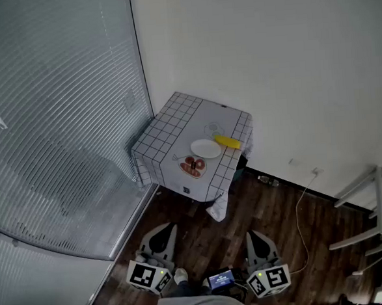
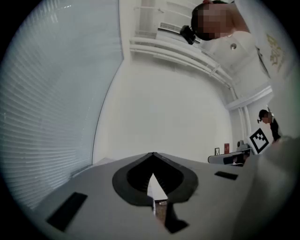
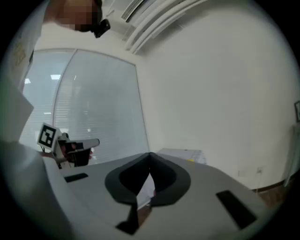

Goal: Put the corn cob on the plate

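Note:
The yellow corn cob lies on the checked tablecloth of a small corner table, touching the right edge of an empty white plate. Both grippers are far from the table, low over the wooden floor near the person. My left gripper and my right gripper point level toward the table. In the left gripper view the jaws meet with nothing between them. The right gripper view shows the same: jaws together and empty, with the table far beyond.
A second plate with red-brown food sits at the table's front edge. Blinds run along the left, a white wall behind. A cable trails on the wooden floor at right, beside a white rack.

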`<state>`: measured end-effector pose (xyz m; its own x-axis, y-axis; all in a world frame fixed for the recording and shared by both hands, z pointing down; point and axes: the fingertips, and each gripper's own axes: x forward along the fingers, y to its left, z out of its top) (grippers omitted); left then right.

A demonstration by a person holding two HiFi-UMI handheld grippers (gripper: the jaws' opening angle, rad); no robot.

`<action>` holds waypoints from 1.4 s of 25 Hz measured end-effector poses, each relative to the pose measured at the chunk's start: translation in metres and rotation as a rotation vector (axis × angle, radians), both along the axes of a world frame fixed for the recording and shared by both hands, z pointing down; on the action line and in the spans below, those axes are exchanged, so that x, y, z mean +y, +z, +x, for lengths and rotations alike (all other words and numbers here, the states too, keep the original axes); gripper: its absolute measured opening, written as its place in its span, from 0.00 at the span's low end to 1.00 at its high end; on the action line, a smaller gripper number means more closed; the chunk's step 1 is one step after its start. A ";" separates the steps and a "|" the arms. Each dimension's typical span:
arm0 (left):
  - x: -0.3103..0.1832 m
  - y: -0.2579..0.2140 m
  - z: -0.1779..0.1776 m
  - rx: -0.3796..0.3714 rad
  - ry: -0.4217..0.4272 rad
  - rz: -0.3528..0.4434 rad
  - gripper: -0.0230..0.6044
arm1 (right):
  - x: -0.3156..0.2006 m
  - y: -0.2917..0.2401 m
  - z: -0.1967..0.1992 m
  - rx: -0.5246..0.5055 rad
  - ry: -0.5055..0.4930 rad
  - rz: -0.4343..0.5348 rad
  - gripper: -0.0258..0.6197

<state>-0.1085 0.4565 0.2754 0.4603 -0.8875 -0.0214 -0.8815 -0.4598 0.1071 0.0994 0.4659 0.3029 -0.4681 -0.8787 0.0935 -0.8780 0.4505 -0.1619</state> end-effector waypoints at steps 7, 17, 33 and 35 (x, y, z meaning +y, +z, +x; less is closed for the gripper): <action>0.006 0.015 -0.006 -0.062 -0.029 -0.066 0.05 | 0.008 -0.002 -0.007 -0.013 -0.037 0.015 0.05; 0.016 0.010 0.009 -0.081 -0.003 -0.022 0.05 | 0.017 0.001 0.006 -0.021 -0.042 0.012 0.05; -0.045 0.015 0.024 -0.101 -0.003 -0.028 0.05 | -0.034 0.008 0.028 0.022 -0.012 -0.003 0.05; -0.063 0.017 0.021 -0.100 -0.008 -0.017 0.05 | -0.052 0.011 0.028 0.030 -0.007 -0.006 0.05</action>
